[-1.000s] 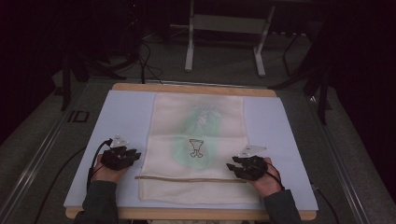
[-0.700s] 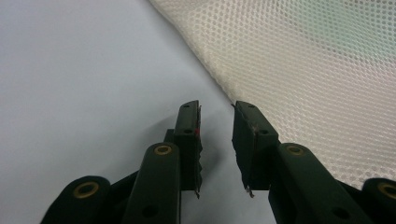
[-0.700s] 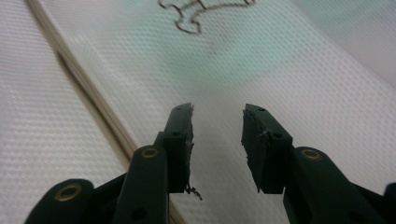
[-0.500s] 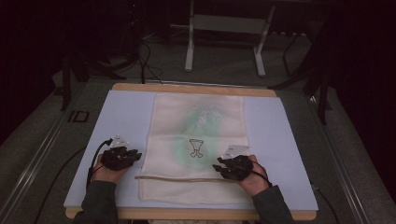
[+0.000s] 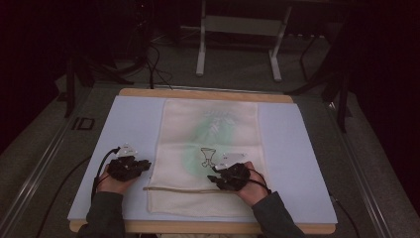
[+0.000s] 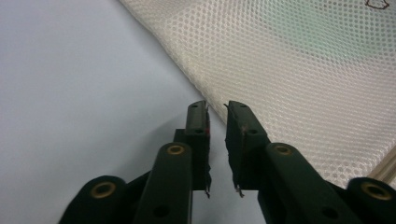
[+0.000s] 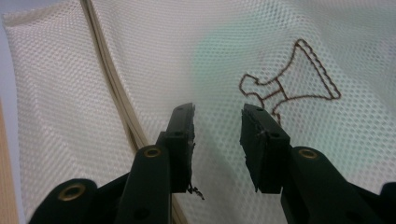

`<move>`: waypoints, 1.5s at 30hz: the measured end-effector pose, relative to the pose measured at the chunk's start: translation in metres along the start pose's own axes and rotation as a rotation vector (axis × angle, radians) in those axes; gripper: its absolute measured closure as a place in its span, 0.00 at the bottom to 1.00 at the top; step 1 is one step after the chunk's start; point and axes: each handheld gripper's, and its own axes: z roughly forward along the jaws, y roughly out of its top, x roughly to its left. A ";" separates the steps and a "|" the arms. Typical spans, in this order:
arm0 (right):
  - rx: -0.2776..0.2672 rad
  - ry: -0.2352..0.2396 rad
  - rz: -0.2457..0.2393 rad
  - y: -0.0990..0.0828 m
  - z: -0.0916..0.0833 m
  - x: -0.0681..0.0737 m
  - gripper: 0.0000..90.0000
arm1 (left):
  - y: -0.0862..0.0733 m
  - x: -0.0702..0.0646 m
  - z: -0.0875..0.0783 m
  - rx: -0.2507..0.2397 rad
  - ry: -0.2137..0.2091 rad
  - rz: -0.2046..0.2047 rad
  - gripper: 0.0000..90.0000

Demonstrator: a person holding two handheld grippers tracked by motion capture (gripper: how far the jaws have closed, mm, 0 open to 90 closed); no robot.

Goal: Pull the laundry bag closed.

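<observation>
Loads of bare room on the blue mat [image 5: 133,124] either side of the mesh bag [image 5: 210,148]; only its drawstring [image 5: 178,189] crosses the near end.

Cream mesh laundry bag [image 5: 208,163] — flat on table centre, brown emblem, drawstring band across near end.

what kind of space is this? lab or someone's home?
Likely a lab or recording rig, not a home: a covered table holding one mesh bag, cables on a dark floor, and a metal stand behind.
</observation>
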 end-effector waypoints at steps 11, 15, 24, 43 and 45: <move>-0.003 0.041 -0.038 0.015 0.013 0.013 0.71 | 0.002 -0.005 0.001 0.014 -0.052 0.033 1.00; -0.002 0.050 -0.051 0.018 0.017 0.016 0.71 | 0.003 -0.005 0.002 0.021 -0.055 0.042 1.00; -0.005 0.080 -0.075 0.028 0.025 0.024 0.70 | 0.004 -0.008 0.002 0.020 -0.072 0.059 1.00; -0.001 0.121 -0.119 0.043 0.039 0.039 0.70 | 0.004 -0.009 0.004 0.035 -0.081 0.069 0.99; -0.002 0.125 -0.125 0.045 0.041 0.040 0.71 | 0.004 -0.009 0.004 0.036 -0.084 0.071 0.99</move>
